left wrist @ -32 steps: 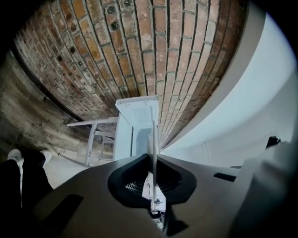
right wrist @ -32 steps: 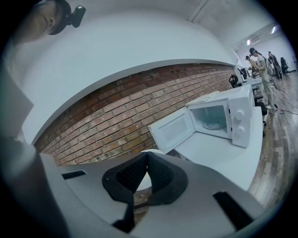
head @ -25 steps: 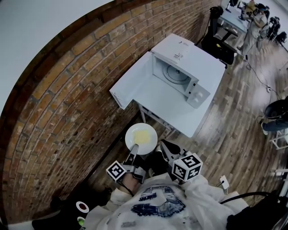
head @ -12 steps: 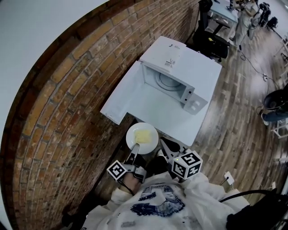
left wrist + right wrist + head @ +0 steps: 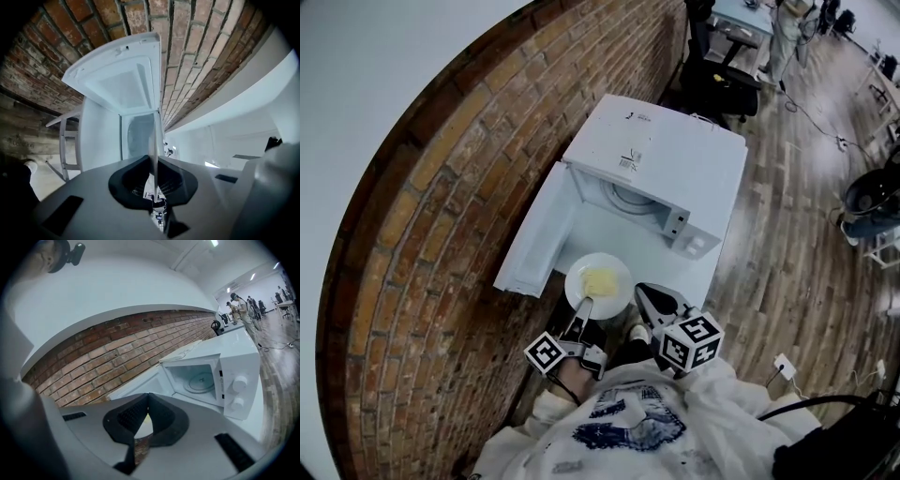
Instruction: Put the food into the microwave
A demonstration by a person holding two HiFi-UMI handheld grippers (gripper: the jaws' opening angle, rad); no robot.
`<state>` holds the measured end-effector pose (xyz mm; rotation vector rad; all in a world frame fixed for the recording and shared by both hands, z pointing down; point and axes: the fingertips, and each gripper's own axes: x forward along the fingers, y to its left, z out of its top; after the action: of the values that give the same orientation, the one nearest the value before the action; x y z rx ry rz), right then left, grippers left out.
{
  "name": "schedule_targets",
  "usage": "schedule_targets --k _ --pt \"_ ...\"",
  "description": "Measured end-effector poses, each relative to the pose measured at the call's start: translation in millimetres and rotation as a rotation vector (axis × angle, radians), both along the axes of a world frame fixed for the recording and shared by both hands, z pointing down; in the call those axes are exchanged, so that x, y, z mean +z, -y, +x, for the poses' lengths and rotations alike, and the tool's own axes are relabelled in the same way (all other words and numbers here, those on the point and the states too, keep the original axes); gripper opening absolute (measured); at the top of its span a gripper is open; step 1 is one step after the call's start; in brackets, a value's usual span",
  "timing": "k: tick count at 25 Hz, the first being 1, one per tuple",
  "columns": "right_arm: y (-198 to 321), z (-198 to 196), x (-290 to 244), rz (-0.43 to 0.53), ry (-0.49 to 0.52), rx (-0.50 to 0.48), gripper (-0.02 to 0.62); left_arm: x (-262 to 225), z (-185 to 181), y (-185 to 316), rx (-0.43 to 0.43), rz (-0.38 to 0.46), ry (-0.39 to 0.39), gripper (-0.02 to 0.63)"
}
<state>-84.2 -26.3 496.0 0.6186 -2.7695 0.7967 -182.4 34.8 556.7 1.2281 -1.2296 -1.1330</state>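
Plate (image 5: 576, 278) w/ food (image 5: 600, 281): lower centre of frame, rim clamped in left gripper (image 5: 583, 309), outside microwave (image 5: 675, 164). Door (image 5: 534, 239) open. Right gripper (image 5: 647, 295) clenched, empty. Remaining: insertion.

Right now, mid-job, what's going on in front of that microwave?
The person's left gripper is shut on the rim of a white plate carrying yellow food, held in front of the microwave. The microwave stands on a white table by the brick wall. Its door is wide open and only the turntable shows inside. The right gripper is shut and empty beside the plate. The food is not in yet.
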Motion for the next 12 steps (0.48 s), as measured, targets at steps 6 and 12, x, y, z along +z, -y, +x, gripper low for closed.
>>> schedule_targets --k 6,12 --pt "35.4 7.6 -3.7 0.011 0.008 0.057 0.014 -3.7 0.2 40.6 0.047 0.007 0.004 0.025" --pt "54.1 18.5 -4.8 0.012 0.013 0.115 0.014 6.0 0.7 64.5 0.098 -0.026 0.026 0.025"
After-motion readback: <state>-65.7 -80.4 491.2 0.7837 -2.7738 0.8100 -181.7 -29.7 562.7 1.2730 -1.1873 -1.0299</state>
